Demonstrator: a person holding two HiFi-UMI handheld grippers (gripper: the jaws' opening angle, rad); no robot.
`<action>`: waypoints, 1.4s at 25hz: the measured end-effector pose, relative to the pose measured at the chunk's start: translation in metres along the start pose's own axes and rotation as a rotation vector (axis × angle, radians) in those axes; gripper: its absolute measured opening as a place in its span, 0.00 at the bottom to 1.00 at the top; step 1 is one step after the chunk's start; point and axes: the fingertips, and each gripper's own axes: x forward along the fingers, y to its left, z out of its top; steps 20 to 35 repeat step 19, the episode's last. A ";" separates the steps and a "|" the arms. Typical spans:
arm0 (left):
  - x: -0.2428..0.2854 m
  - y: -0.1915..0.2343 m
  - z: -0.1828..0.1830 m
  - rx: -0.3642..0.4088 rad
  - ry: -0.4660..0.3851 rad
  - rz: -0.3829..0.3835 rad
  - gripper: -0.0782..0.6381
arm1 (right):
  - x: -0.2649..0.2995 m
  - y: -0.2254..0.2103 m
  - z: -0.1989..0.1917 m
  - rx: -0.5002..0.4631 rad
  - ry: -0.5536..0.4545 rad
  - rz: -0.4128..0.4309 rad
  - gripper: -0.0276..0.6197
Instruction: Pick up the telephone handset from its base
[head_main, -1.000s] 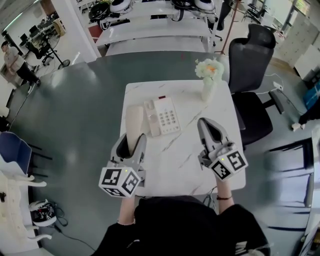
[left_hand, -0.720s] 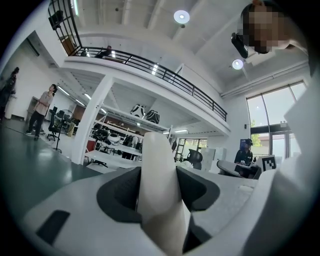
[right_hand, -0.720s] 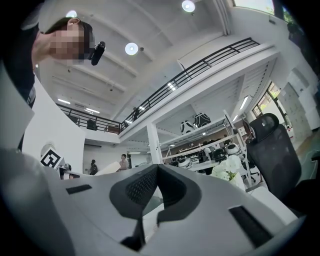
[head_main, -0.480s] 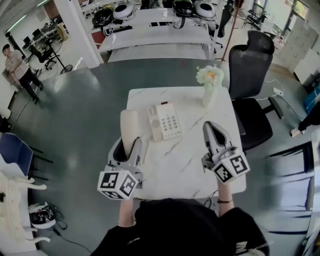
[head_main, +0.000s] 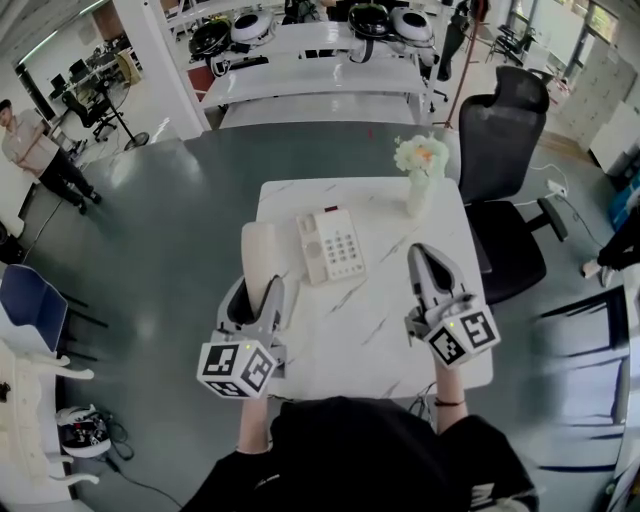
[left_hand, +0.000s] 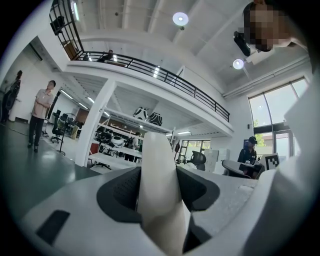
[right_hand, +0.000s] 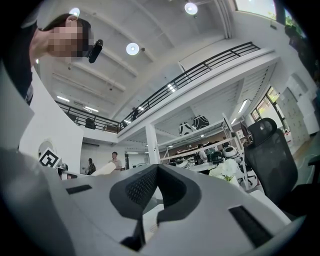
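Note:
My left gripper (head_main: 258, 292) is shut on the cream telephone handset (head_main: 259, 252), which is off its base and held out over the table's left edge. In the left gripper view the handset (left_hand: 158, 187) stands upright between the dark pads (left_hand: 120, 190). The white telephone base (head_main: 331, 245) with its keypad lies on the marble table (head_main: 365, 335), just right of the handset. My right gripper (head_main: 422, 254) hovers over the table's right half, jaws together and empty. The right gripper view shows its tips (right_hand: 156, 172) meeting, with the handset (right_hand: 106, 169) off to the left.
A white vase of pale flowers (head_main: 419, 168) stands at the table's far right corner. A black office chair (head_main: 503, 135) is beside the table on the right. A person (head_main: 38, 150) walks far off to the left. Long white tables (head_main: 310, 75) lie beyond.
My left gripper, with the handset in it, has drifted a little to the left, away from the telephone base. The right gripper has kept still.

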 end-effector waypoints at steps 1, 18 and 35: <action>0.000 0.000 0.000 -0.001 0.001 0.001 0.40 | 0.000 0.001 0.000 -0.008 0.002 0.001 0.03; -0.004 -0.001 0.000 0.011 0.002 0.016 0.40 | -0.007 -0.001 0.001 -0.027 0.002 -0.010 0.03; -0.004 -0.001 0.000 0.011 0.002 0.018 0.40 | -0.007 -0.002 0.001 -0.027 0.003 -0.010 0.03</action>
